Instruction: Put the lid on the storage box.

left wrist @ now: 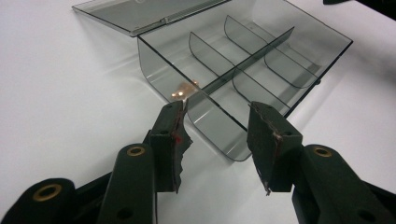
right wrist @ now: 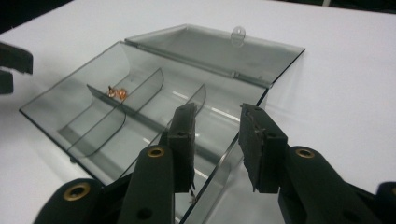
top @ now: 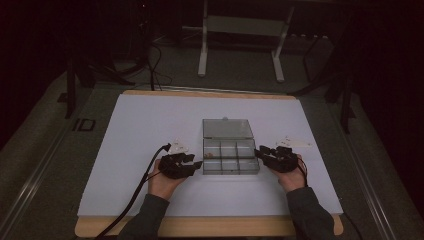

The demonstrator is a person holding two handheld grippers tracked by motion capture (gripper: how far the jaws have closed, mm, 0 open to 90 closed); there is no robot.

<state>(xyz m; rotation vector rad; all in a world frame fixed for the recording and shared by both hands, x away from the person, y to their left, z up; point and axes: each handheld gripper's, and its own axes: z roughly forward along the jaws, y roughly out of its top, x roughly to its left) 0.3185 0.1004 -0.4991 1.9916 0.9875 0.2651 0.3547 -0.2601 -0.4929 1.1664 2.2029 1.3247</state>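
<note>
Organizer box (top: 230,156) between left claw (top: 196,163), right claw (top: 258,151)

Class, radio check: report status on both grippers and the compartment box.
Left gripper open, jaws astride the box's near corner. Right gripper open at the opposite wall. Compartment box lid open, small copper piece in one compartment. Nothing in the way.

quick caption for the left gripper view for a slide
Open left tool straddling a corner wall of the clear divided box, lid open, a small copper-coloured piece in one compartment.
</note>
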